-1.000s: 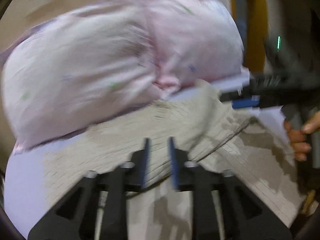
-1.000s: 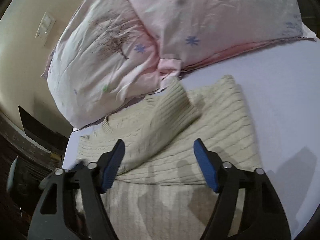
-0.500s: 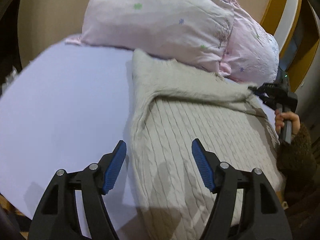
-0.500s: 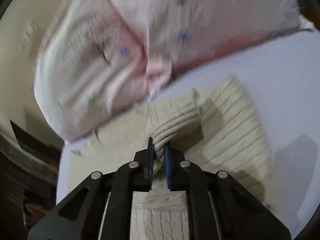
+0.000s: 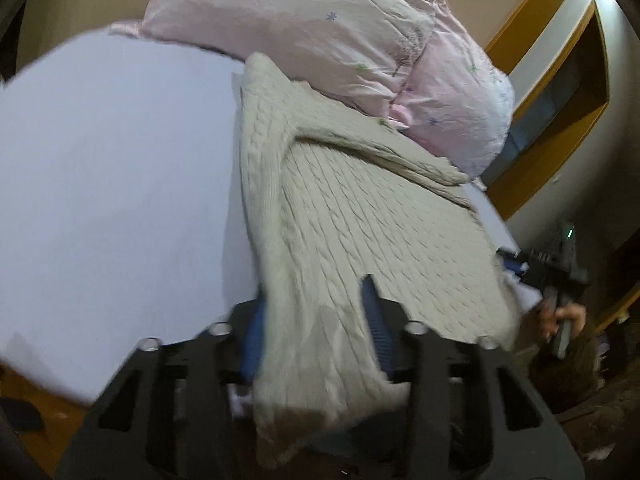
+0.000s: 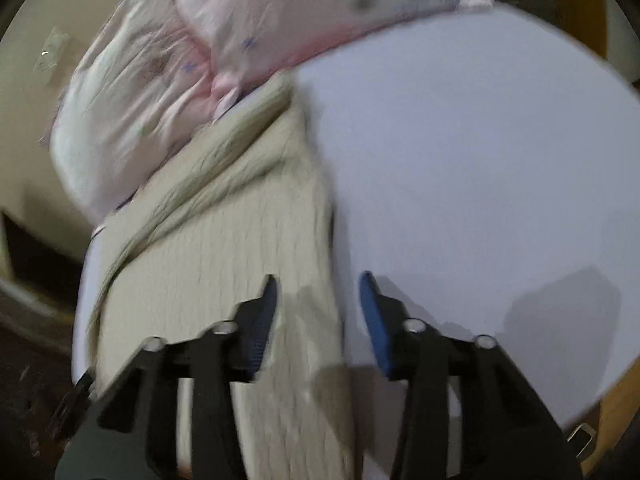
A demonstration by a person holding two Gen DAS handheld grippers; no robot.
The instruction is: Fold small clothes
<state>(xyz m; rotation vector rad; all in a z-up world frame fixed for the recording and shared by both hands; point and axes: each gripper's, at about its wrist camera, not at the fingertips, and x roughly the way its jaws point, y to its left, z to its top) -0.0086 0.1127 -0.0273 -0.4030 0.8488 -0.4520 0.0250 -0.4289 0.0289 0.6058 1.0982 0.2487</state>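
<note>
A beige cable-knit sweater (image 5: 360,216) lies on the pale lilac bed sheet (image 5: 112,184) with its sleeves folded across the body. My left gripper (image 5: 316,320) is at the sweater's near hem, with a fold of the knit lying between its blue-padded fingers (image 5: 376,320); the jaws stand partly open around the cloth. In the right wrist view the sweater (image 6: 224,240) lies left of centre. My right gripper (image 6: 320,312) is open over the sweater's right edge. It also shows at the far right of the left wrist view (image 5: 516,264).
Two pink patterned pillows (image 5: 320,28) lie at the head of the bed, touching the sweater's top. Bare sheet (image 6: 480,160) spreads to the right of the sweater. A wooden bed frame edge (image 6: 612,412) and dark floor lie beyond the mattress.
My left gripper has opened, drawn back and come onto the sweater's near hem. My right gripper has let go of the sleeve, opened and moved back to the sweater's lower right edge.
</note>
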